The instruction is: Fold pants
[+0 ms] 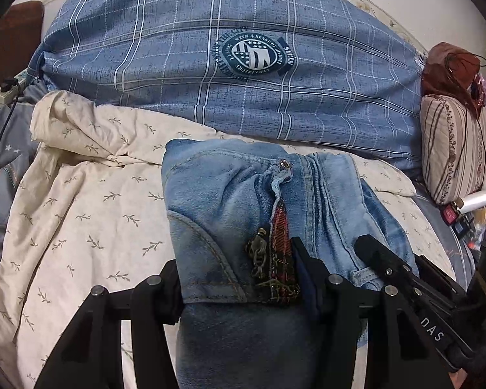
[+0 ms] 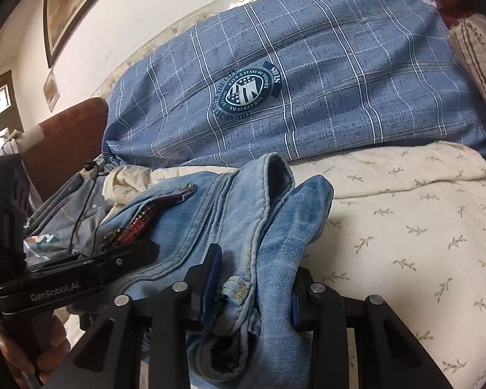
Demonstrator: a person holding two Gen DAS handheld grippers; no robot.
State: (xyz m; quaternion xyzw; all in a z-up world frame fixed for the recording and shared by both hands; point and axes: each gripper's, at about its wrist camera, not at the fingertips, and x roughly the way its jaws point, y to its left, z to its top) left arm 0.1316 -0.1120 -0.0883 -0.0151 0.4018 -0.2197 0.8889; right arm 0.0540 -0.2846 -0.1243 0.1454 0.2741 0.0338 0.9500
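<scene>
Light blue denim pants (image 1: 236,201) lie bunched on a cream leaf-print quilt (image 1: 90,207), fly open with a red plaid lining and a zipper pull showing. My left gripper (image 1: 243,278) is shut on the waistband by the front pocket. My right gripper (image 2: 249,288) is shut on the waistband by a belt loop; the pants (image 2: 230,214) hang folded over its fingers. Each gripper shows in the other's view: the right one (image 1: 401,275) beside the pants, the left one (image 2: 120,259) at the fly.
A big blue plaid bundle (image 1: 243,64) with a round badge lies behind the quilt. A striped pillow (image 1: 457,149) sits at the right, a power strip and cable (image 1: 6,94) at the left. A brown headboard (image 2: 68,139) and a framed picture (image 2: 74,3) are on the wall side.
</scene>
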